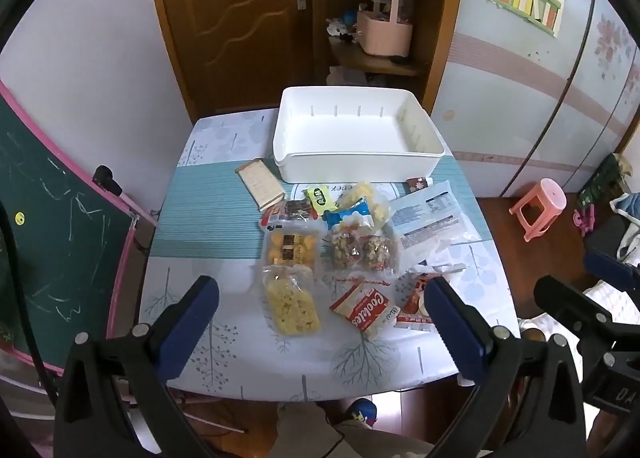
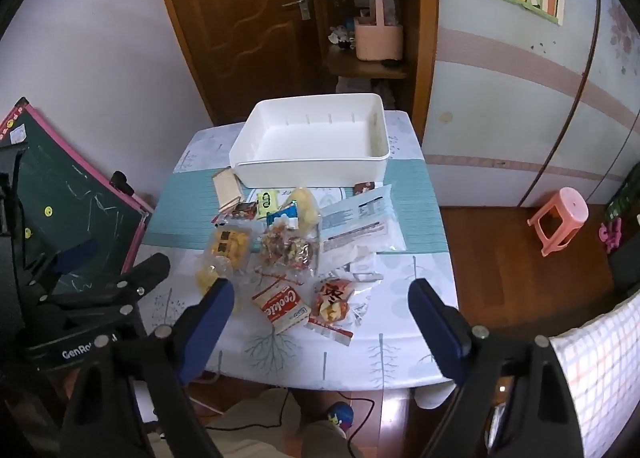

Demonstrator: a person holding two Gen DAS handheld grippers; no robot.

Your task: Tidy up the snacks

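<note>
An empty white bin point(image 1: 356, 138) point(image 2: 316, 146) stands at the far end of the small table. In front of it lies a heap of snack packets: a red-and-white Cookies pack point(image 1: 366, 308) point(image 2: 284, 304), a clear bag of yellow puffs point(image 1: 290, 304), a tray of yellow biscuits point(image 1: 292, 248) point(image 2: 230, 244), a nut mix bag point(image 1: 362, 252) point(image 2: 288, 250), a wafer bar point(image 1: 260, 182) point(image 2: 227, 186) and a pale blue pouch point(image 1: 430, 218) point(image 2: 356, 220). My left gripper point(image 1: 320, 298) hovers open above the near packets. My right gripper point(image 2: 320, 298) also hangs open, holding nothing.
The table point(image 1: 208, 226) has a patterned blue-and-white cloth. A green chalkboard point(image 1: 52, 230) leans at its left. A pink stool point(image 1: 538, 208) point(image 2: 560, 220) stands on the wood floor at right, by a wardrobe. A wooden door and shelves are behind. The person's shoe point(image 1: 362, 410) shows below the table edge.
</note>
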